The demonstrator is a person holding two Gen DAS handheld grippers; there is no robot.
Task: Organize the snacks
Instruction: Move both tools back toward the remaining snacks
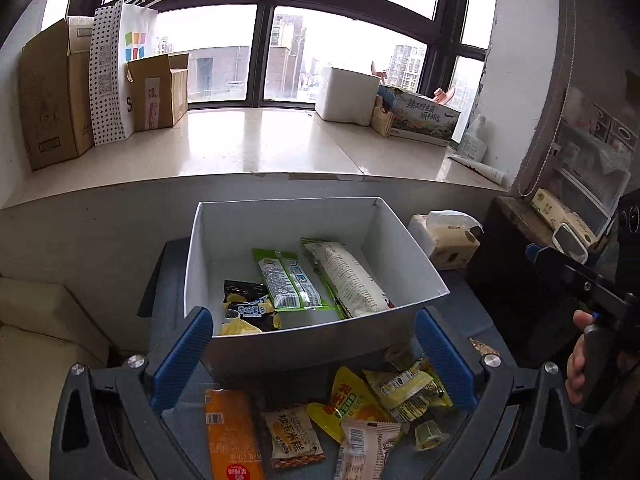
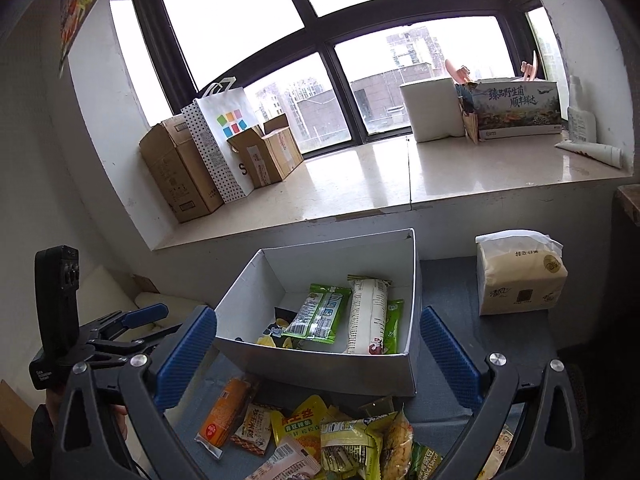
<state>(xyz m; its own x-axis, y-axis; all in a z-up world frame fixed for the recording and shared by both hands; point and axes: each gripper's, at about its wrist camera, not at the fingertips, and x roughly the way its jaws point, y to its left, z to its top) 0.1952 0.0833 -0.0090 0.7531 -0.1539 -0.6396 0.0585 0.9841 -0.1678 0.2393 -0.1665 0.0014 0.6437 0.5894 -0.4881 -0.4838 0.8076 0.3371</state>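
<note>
A white open box stands on the blue-grey table and holds a green-edged packet, a long white packet and a black chip bag. Loose snacks lie in front of it: an orange packet, a yellow pouch and several small packets. My left gripper is open and empty, just before the box's near wall. My right gripper is open and empty above the pile; it also shows in the left wrist view.
A tissue pack stands right of the box. The windowsill behind carries cardboard boxes, a dotted paper bag, a white foam box and a printed carton. A dark cabinet is at right.
</note>
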